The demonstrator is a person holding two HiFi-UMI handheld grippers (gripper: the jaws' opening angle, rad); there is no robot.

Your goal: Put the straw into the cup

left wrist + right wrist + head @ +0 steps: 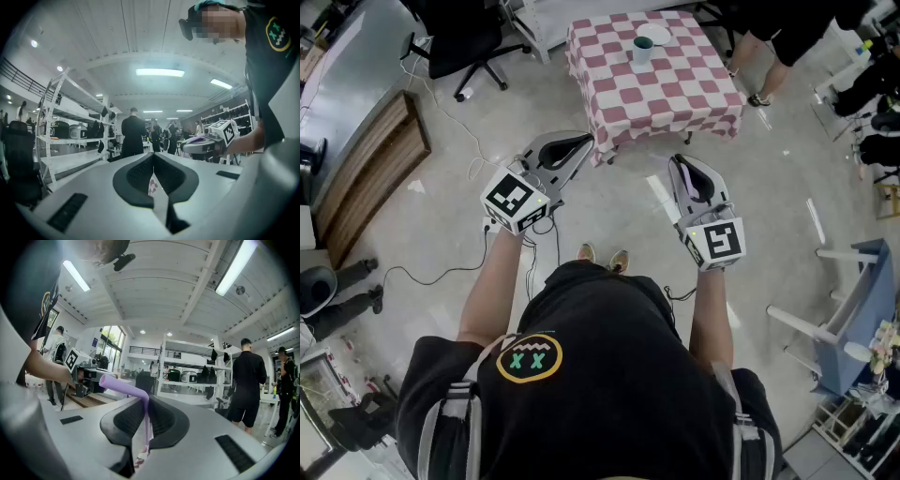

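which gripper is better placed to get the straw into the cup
Right. The right gripper is already shut on the purple straw, while the left gripper is shut with nothing in it. The cup stands on the checked table ahead of both.

Checkered table (pixel 675 89), black office chair (pixel 461 39)

Lilac straw (pixel 123 383), pink-and-white checked tablecloth (pixel 684 89)

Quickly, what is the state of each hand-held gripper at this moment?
The left hand-held gripper: closed, holding nothing.
The right hand-held gripper: closed on the purple bendable plastic straw.
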